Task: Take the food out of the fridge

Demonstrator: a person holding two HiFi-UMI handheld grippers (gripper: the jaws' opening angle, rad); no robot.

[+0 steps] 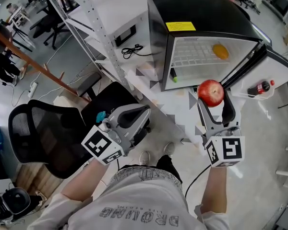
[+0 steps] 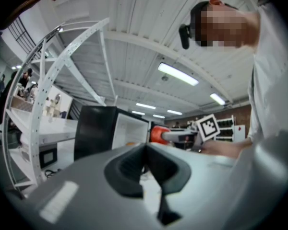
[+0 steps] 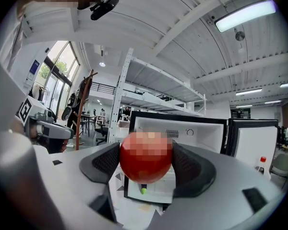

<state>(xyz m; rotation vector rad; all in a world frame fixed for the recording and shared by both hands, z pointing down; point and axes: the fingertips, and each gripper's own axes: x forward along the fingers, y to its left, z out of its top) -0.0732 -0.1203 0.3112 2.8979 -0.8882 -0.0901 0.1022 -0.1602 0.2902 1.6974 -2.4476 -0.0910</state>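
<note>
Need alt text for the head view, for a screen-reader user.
The right gripper holds a round red apple in front of an open black mini fridge, where a round orange fruit lies on the white wire shelf. The left gripper is shut and empty, near a black mesh office chair.

My left tool [image 1: 133, 115] and right tool [image 1: 214, 103] are pale grey shells with black textured pads [image 3: 194, 169]. Each carries a white cube [image 1: 224, 151] printed with black square markers. A thin black cable [image 1: 196, 178] leaves the right one. I wear a white T-shirt [image 1: 144, 198] with grey lettering, and pale shoes [image 1: 145, 157].
</note>
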